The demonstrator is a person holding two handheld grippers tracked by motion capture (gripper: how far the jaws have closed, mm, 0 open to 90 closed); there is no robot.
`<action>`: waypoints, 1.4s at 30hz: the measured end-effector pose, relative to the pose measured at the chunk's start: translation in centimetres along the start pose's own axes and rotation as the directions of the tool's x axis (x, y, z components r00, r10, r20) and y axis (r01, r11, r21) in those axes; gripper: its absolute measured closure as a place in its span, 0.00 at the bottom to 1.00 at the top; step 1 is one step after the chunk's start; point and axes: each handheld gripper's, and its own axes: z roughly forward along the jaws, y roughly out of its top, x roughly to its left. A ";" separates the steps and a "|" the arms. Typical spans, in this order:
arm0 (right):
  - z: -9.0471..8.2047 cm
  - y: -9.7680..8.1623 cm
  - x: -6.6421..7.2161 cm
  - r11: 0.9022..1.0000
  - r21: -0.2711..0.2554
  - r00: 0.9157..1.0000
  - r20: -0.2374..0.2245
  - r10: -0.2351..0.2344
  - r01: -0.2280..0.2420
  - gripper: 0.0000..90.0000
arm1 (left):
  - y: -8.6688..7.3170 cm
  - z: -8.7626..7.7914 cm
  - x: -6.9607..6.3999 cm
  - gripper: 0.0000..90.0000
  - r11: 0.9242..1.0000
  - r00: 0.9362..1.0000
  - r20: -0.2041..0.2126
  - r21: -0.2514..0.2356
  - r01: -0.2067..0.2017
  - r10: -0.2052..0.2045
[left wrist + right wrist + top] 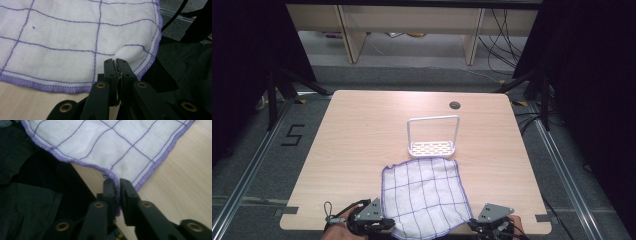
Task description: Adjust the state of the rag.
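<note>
1 cloth (424, 195), 1 rack (432, 136), 2 grippers

White cloth (424, 195) with purple grid, spread at table's near edge

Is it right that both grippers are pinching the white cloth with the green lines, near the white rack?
Not quite: the lines on the cloth are purple, as both gripper views show. The left gripper and right gripper do pinch it, near the white rack.

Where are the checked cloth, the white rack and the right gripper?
checked cloth (424, 192): high view, middle of the fabric.
white rack (432, 147): high view, its perforated base.
right gripper (118, 185): right gripper view, between the jaw tips, shut on the cloth's purple hem.
</note>
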 end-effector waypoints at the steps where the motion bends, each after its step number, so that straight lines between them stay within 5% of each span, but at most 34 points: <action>1: 0.0 0.0 0.0 1.000 0.000 1.000 0.000 0.000 0.000 0.89 | 0.0 0.0 0.0 0.95 1.000 1.000 0.000 0.000 0.000 0.000; 2: -0.2 0.1 0.0 0.999 -0.026 0.999 0.002 0.037 -0.037 0.73 | 0.1 -0.2 0.1 0.93 1.000 1.000 0.006 -0.012 0.026 -0.026; 5: -0.7 0.6 -0.5 0.996 -0.070 0.998 0.010 0.055 -0.054 0.62 | 0.2 -0.9 0.6 0.81 0.997 0.998 -0.012 -0.041 0.059 -0.060; 8: -1.4 1.7 -1.2 0.992 -0.103 0.997 0.016 0.070 -0.068 0.55 | 0.3 -1.9 1.9 0.71 0.992 0.993 -0.051 -0.076 0.099 -0.103; 10: -1.5 2.6 -1.9 0.989 -0.136 0.997 0.039 0.069 -0.063 0.53 | 0.5 -2.4 2.8 0.62 0.985 0.985 -0.099 -0.106 0.132 -0.143; 12: -1.5 3.1 -2.4 0.985 -0.154 0.995 0.052 0.080 -0.072 0.53 | 0.6 -2.7 3.6 0.62 0.986 0.982 -0.132 -0.114 0.124 -0.139; 16: 0.1 5.7 -5.0 0.979 -0.171 0.989 0.078 0.128 -0.113 0.52 | 1.0 -3.3 6.9 0.54 0.978 0.956 -0.234 -0.147 0.146 -0.178; 17: 0.1 5.7 -5.0 0.979 -0.171 0.989 0.078 0.128 -0.113 0.52 | 1.0 -3.3 6.9 0.53 0.978 0.956 -0.234 -0.147 0.146 -0.178; 18: 1.2 6.6 -5.9 0.979 -0.155 0.985 0.089 0.151 -0.136 0.52 | 1.1 -3.2 7.6 0.52 0.976 0.948 -0.252 -0.149 0.158 -0.192; 19: 1.8 7.0 -6.3 0.979 -0.128 0.982 0.082 0.172 -0.161 0.52 | 1.3 -2.8 8.8 0.51 0.963 0.931 -0.270 -0.175 0.204 -0.246; 26: 5.6 9.2 -9.7 0.972 -0.126 0.973 0.100 0.209 -0.196 0.51 | 1.9 -1.5 11.7 0.47 0.954 0.909 -0.300 -0.167 0.248 -0.289; 29: 6.7 9.9 -10.5 0.968 -0.073 0.965 0.092 0.244 -0.238 0.51 | 2.0 -1.2 12.0 0.48 0.949 0.906 -0.295 -0.176 0.260 -0.303; 34: 8.4 10.8 -11.9 0.966 -0.101 0.965 0.091 0.247 -0.238 0.50 | 2.3 -0.6 12.6 0.51 0.955 0.914 -0.287 -0.159 0.249 -0.286; 37: 8.8 11.2 -12.1 0.955 -0.080 0.953 0.077 0.291 -0.285 0.51 | 2.4 -0.3 12.8 0.52 0.958 0.914 -0.291 -0.144 0.249 -0.281; 40: 9.5 11.4 -12.4 0.954 -0.059 0.952 0.069 0.298 -0.295 0.64 | 2.6 0.4 13.2 0.62 0.958 0.923 -0.266 -0.149 0.246 -0.278; 41: 9.9 11.4 -12.6 0.949 -0.071 0.950 0.041 0.310 -0.307 0.82 | 2.8 0.6 13.2 0.74 0.958 0.924 -0.267 -0.163 0.236 -0.273; 42: 9.9 11.4 -12.5 0.947 -0.072 0.948 0.041 0.316 -0.313 0.90 | 2.9 0.6 13.2 0.81 0.957 0.926 -0.259 -0.165 0.237 -0.274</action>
